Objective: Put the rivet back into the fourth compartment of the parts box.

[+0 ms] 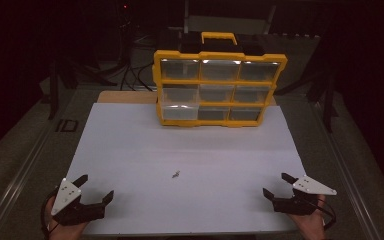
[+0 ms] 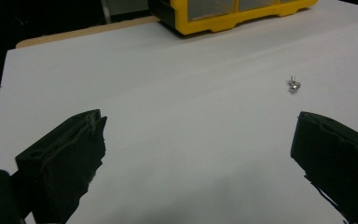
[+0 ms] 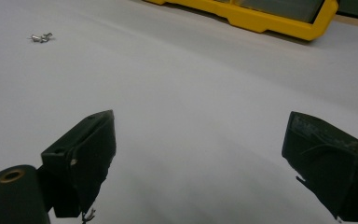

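Small metal part alone mid-table, both grippers spread and waiting.

The tiny metal piece (image 1: 175,174) lies loose on the white table (image 1: 130,150), near the middle and well short of the yellow organizer (image 1: 215,90) standing upright at the far edge — too small to say whether it is a screw or a clip. If that is your target, come down over it with one gripper, jaws straddling it, and close slowly so it doesn't skitter away. Your left gripper (image 1: 96,192) and right gripper (image 1: 276,184) sit at the near corners — both jaws wide apart, holding nothing, touching nothing.
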`<state>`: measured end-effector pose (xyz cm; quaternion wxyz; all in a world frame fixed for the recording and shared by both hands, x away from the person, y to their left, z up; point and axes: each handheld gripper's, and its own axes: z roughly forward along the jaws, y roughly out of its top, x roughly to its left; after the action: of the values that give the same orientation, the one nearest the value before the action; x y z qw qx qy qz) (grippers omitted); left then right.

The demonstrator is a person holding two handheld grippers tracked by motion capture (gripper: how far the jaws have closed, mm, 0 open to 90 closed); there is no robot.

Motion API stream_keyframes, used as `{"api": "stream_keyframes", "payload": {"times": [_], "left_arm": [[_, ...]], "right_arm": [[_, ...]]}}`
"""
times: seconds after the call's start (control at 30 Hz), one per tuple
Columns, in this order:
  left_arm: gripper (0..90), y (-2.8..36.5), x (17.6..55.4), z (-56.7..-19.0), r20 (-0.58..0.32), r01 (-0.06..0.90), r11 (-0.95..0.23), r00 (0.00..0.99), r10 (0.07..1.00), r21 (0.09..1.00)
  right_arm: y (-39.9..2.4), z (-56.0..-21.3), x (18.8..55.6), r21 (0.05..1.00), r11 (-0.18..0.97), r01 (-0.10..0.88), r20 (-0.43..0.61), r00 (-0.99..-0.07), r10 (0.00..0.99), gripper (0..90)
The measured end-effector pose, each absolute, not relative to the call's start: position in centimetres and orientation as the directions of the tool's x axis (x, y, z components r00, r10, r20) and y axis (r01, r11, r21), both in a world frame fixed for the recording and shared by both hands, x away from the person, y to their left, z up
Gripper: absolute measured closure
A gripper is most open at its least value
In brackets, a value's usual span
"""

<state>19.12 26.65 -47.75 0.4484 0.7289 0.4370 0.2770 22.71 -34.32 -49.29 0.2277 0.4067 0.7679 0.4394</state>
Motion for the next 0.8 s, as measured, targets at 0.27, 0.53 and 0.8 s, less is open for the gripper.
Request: {"api": "stream_keyframes", "payload": {"times": [0.27, 0.53, 0.8], "left_arm": [[3.1, 26.6, 19.3, -47.9, 0.015, 0.395, -0.224, 0.467, 0.884, 0.891], [3.2, 26.7, 19.6, -48.0, 0.014, 0.395, -0.22, 0.462, 0.887, 0.892], [3.1, 26.7, 20.2, -48.2, 0.006, 0.409, -0.215, 0.455, 0.891, 0.887]], "right_arm": [[-33.9, -49.4, 23.2, 0.852, 0.293, 0.433, 0.007, -0.57, 0.822, 9.8], [-33.6, -49.4, 23.4, 0.847, 0.294, 0.443, 0.014, -0.572, 0.82, 9.8], [-32.4, -48.5, 24.2, 0.848, 0.313, 0.429, 0.015, -0.61, 0.793, 9.8]]}}
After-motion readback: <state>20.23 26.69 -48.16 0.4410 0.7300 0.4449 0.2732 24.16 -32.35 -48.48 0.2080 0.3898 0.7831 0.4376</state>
